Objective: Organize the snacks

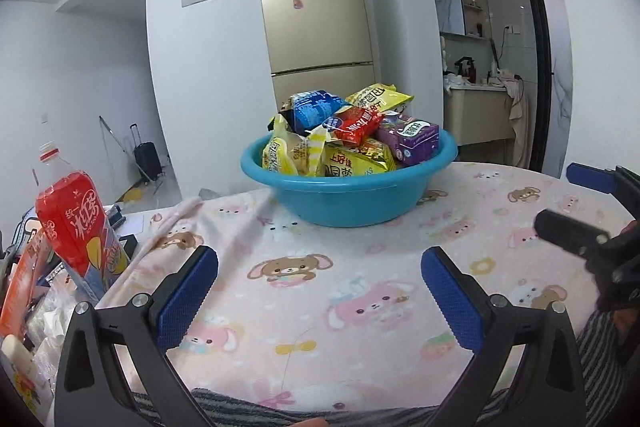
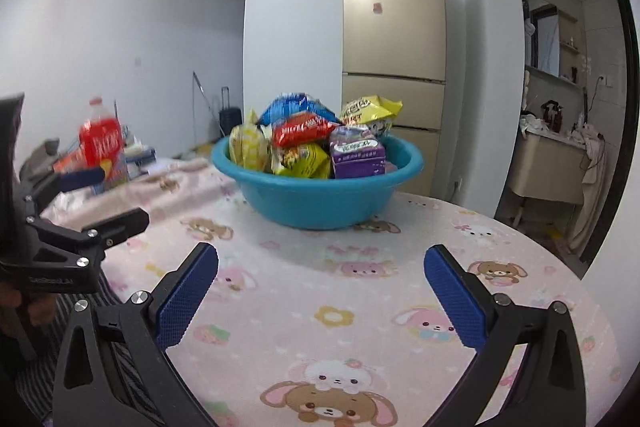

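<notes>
Pink cartoon-print surface (image 1: 320,291) is lying bare near both claws: left claw (image 1: 320,291) and right claw (image 2: 322,291) are hovering wide apart, empty. Beyond them, the blue basin (image 1: 348,203) is brimming with snack packets (image 1: 356,125), so the sorting looks unstarted or finished.

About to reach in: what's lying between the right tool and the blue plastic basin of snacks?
Nothing: only bare pink cartoon-print tablecloth lies between the right tool and the blue plastic basin, clearest in the right wrist view.
</notes>
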Demonstrator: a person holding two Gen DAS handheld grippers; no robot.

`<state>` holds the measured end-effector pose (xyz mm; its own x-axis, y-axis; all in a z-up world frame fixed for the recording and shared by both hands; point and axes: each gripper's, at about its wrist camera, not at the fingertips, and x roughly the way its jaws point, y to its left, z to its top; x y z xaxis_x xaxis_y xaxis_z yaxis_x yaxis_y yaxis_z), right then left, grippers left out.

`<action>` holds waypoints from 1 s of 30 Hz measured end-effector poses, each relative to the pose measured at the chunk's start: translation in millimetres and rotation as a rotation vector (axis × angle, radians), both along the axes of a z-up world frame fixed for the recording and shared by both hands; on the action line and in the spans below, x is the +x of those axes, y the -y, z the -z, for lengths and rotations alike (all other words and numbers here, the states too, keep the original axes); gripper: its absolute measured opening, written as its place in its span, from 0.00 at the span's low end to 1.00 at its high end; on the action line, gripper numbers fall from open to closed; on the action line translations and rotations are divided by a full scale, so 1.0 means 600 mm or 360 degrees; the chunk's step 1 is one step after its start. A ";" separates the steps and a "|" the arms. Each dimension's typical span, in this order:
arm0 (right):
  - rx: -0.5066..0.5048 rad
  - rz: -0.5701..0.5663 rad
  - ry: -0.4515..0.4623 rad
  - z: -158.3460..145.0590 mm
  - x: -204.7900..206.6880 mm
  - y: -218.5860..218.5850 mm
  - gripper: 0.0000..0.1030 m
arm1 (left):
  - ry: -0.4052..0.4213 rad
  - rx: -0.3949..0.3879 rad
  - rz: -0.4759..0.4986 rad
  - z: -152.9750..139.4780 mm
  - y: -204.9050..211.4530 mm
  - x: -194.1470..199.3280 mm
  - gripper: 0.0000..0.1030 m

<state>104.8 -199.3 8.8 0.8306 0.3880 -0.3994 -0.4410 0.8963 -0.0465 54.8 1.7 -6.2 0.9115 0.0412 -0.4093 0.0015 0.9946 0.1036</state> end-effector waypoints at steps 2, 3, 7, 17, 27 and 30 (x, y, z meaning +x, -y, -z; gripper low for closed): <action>-0.0034 -0.0015 -0.0003 0.003 0.000 -0.007 1.00 | -0.0009 -0.0007 0.0002 0.002 -0.001 0.001 1.00; -0.0051 -0.0018 -0.0011 0.005 0.001 -0.010 1.00 | -0.0016 -0.0014 0.0005 0.004 -0.001 0.002 1.00; -0.0090 -0.0031 -0.0024 0.011 0.001 -0.017 1.00 | -0.0018 -0.0027 0.0005 0.001 -0.004 0.000 1.00; -0.0091 -0.0036 -0.0040 0.011 0.002 -0.020 1.00 | -0.0006 -0.0015 0.0011 0.000 -0.002 -0.001 1.00; -0.0098 -0.0037 -0.0045 0.012 0.003 -0.020 1.00 | -0.0004 -0.0012 0.0015 -0.001 -0.002 -0.002 1.00; -0.0098 -0.0038 -0.0044 0.012 0.003 -0.020 1.00 | 0.0001 -0.0010 0.0016 -0.001 -0.002 -0.003 1.00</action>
<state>106.9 -187.3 1.6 0.8096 0.3818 -0.4458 -0.4644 0.8812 -0.0887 53.0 2.6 -5.4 0.9121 0.0299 -0.4090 0.0112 0.9952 0.0975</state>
